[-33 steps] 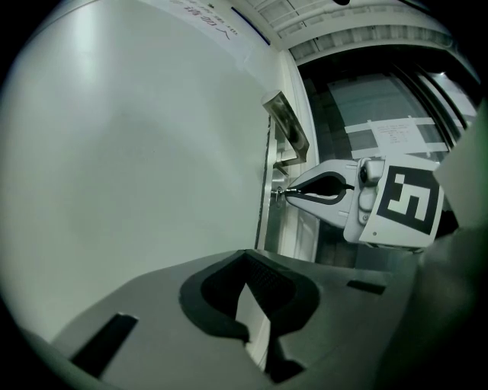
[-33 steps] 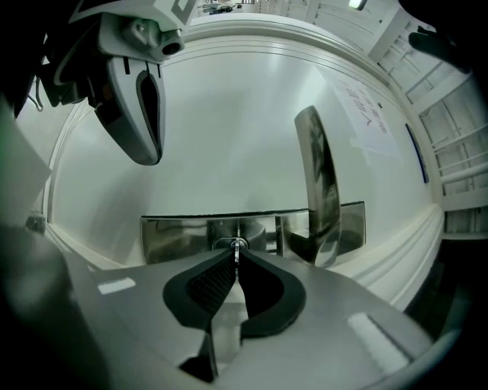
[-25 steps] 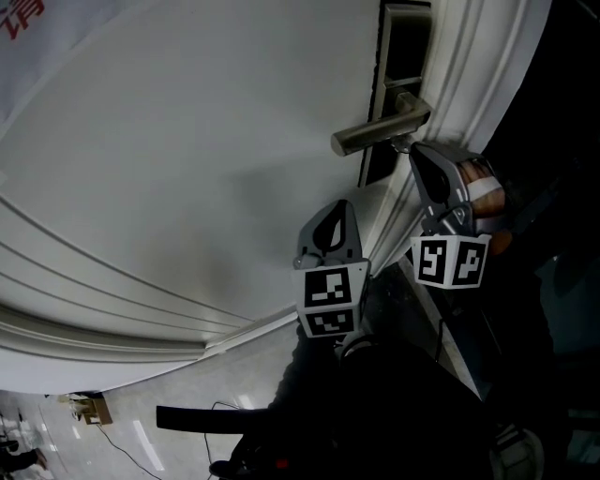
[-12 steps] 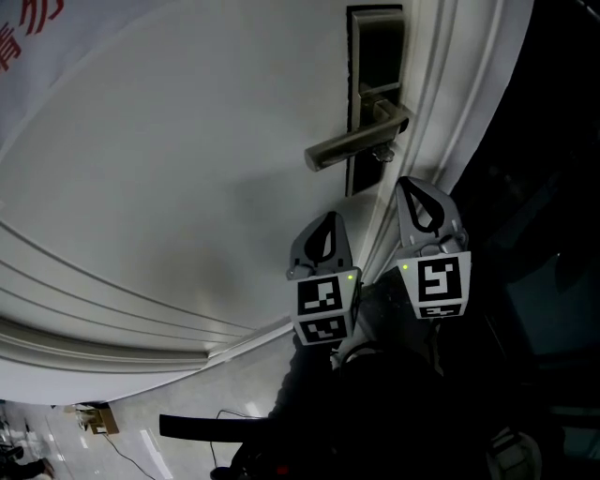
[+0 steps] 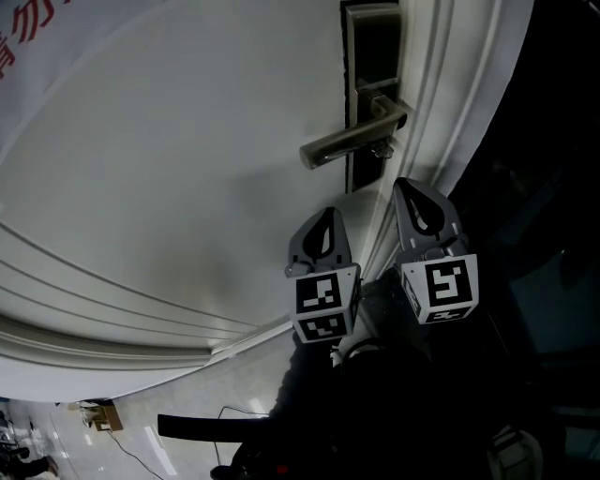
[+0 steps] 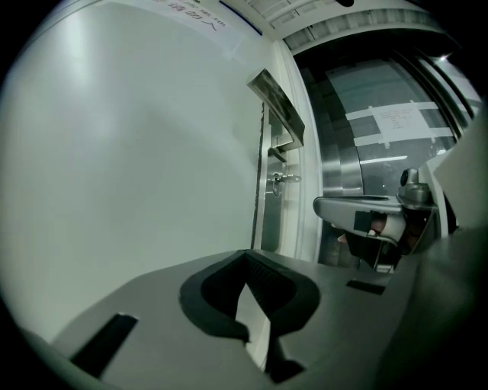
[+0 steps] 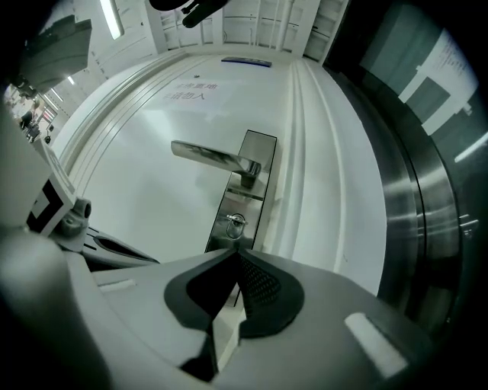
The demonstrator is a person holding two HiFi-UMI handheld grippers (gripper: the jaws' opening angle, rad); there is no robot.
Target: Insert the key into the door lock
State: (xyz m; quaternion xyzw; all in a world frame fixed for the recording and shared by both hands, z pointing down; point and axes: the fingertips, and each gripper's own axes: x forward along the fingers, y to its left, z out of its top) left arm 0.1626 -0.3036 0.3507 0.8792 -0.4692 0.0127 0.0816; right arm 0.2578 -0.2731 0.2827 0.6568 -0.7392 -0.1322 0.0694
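Observation:
A dark lock plate [image 5: 371,56] with a metal lever handle [image 5: 349,142] sits at the white door's [image 5: 187,169] right edge. A small key [image 5: 382,150] sticks out of the lock just below the lever; it also shows as the key [image 7: 235,222] and the key [image 6: 279,180] in the gripper views. My left gripper [image 5: 328,216] hangs below the lever, apart from it, shut on nothing. My right gripper [image 5: 407,186] is just below the lock plate, a short way from the key, also shut and empty. Both pairs of jaws meet at their tips [image 6: 245,257] [image 7: 235,257].
The white moulded door frame [image 5: 441,103] runs along the right of the lock. Beyond it lie dark glass and a metal post [image 6: 339,160]. A red-lettered notice [image 5: 28,23] is on the door at the upper left. Floor and a cable show at the bottom left.
My right gripper has drawn back down from just under the lever, and both grippers now sit lower than the lock. Over the last half second almost nothing moved.

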